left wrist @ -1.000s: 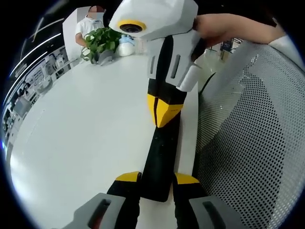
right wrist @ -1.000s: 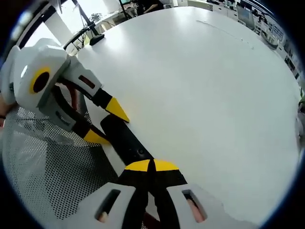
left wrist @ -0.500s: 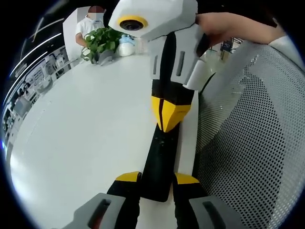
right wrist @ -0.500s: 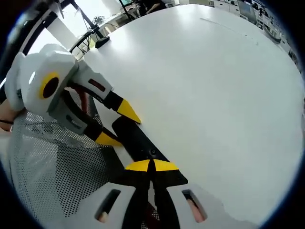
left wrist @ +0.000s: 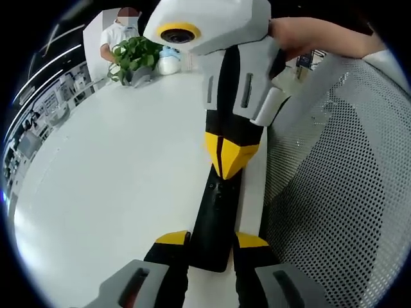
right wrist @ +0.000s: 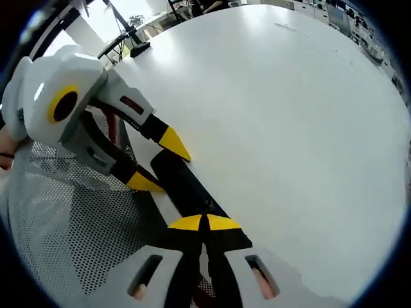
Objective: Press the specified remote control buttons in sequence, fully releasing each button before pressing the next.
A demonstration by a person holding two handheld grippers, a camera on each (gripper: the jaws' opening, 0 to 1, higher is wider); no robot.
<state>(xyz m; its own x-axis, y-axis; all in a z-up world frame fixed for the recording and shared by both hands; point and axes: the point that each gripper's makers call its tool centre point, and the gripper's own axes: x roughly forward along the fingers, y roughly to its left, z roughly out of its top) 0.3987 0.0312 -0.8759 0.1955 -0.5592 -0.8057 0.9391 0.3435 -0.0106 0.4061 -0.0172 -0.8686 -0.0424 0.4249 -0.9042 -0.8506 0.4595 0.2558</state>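
- White round table (left wrist: 109, 173) spreads across the left and middle of the left gripper view; it takes the upper right of the right gripper view (right wrist: 289, 115).
- Mesh chair back (left wrist: 340, 192) covers the right side of the left gripper view.
- Right gripper (left wrist: 230, 168) comes down from the top centre, its yellow tips pressed together and resting on the remote.
- Left gripper (left wrist: 210, 240) rises from the bottom edge, its jaws pinching the near end of the remote; it enters the right gripper view from the left (right wrist: 159, 162).
- Black remote control (left wrist: 215, 218) lies along the table's edge, lower centre.
- Potted plant (left wrist: 133, 58) stands at the upper left, beside a seated person (left wrist: 115, 32).
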